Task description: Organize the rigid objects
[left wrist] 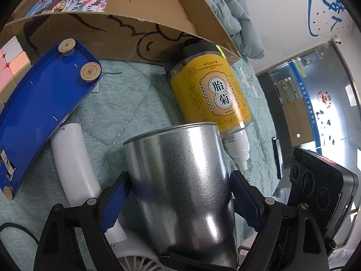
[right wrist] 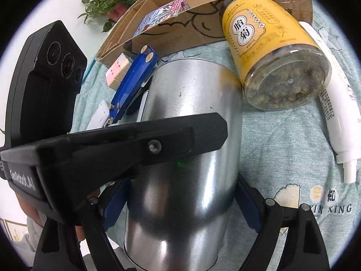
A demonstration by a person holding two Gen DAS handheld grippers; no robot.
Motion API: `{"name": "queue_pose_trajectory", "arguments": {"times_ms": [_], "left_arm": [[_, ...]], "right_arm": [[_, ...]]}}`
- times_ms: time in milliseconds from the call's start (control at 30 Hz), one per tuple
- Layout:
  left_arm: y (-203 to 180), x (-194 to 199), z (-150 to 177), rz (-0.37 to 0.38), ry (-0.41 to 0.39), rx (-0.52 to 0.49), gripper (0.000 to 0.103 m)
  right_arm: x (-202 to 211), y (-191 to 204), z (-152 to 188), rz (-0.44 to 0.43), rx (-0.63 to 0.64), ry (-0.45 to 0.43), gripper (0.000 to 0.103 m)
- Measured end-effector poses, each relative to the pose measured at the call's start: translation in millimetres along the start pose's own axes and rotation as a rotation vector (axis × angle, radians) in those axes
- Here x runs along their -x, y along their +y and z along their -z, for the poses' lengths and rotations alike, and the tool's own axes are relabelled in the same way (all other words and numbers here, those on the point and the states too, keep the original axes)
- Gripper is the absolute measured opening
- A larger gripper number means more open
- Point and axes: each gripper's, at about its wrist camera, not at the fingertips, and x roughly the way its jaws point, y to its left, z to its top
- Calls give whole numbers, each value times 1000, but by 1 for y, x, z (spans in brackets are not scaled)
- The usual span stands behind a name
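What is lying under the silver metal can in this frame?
Under the metal can a white fan shows, with its white handle running out beside it on the green quilt. The can covers the rest.

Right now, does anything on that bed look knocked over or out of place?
Yes. The yellow-labelled jar lies on its side on the quilt, its lid against the cardboard box. The blue device lies flipped, rubber feet showing.

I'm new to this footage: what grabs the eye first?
A shiny metal can fills the foreground, between the jaws of both grippers. Behind it a yellow-labelled jar lies on the green quilt against a cardboard box; a blue toy lies left.
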Motion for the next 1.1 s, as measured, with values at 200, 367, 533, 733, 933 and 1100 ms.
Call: {"name": "queue_pose_trajectory", "arguments": {"times_ms": [200, 367, 533, 733, 933, 1100], "left_arm": [[-34, 48, 4, 11, -117, -119, 84], [-62, 99, -3, 22, -254, -211, 83], [-82, 159, -18, 38, -382, -295, 83], [-91, 207, -36, 50, -452, -380, 83], [-94, 227, -64, 83, -491, -423, 83], [-94, 228, -85, 94, -489, -441, 83]], "right_arm": [[28, 29, 0, 83, 82, -100, 87], [65, 67, -10, 140, 187, -252, 87], [95, 100, -25, 177, 281, -375, 87], [112, 126, -45, 223, 350, -464, 87], [116, 132, -67, 276, 391, -511, 87], [115, 128, -83, 300, 393, -523, 87]]}}
